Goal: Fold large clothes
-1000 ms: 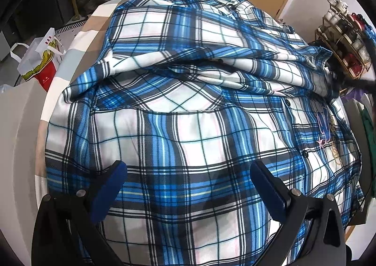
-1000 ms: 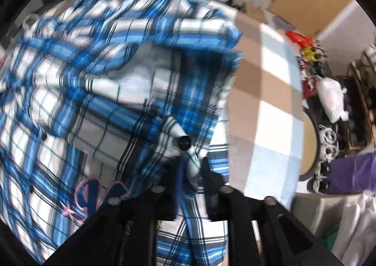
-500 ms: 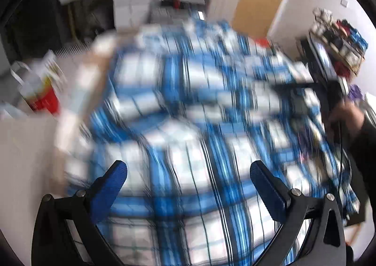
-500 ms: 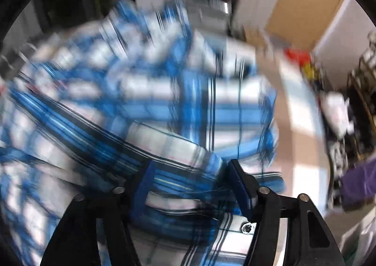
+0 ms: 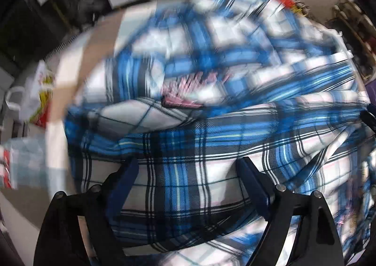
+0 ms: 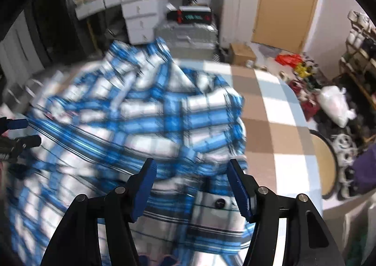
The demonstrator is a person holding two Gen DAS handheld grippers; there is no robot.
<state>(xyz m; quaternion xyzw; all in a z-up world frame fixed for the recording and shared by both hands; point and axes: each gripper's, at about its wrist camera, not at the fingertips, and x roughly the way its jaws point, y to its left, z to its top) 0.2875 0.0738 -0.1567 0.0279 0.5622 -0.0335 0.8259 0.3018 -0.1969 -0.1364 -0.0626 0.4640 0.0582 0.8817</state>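
Observation:
A large blue, white and black plaid shirt (image 5: 211, 111) lies bunched on a round table with a checked brown, white and pale-blue cloth (image 6: 279, 125). My left gripper (image 5: 188, 172) is open, its blue-padded fingers (image 5: 122, 181) spread just above the near fold of the shirt. My right gripper (image 6: 191, 183) is open over the shirt's right edge (image 6: 206, 129), near a button (image 6: 219, 203). The left gripper's tip also shows at the left edge of the right wrist view (image 6: 18, 134). Both views are motion-blurred.
White drawers (image 6: 138, 17), a suitcase (image 6: 185, 33) and a wooden door (image 6: 284, 2) stand behind the table. Bags and clutter (image 6: 333, 106) lie on the floor at right. A shopping bag (image 5: 35, 92) sits on the floor at left.
My right gripper let go of the shirt edge and opened. Both grippers moved over the shirt, and its upper layer now lies folded over toward the middle.

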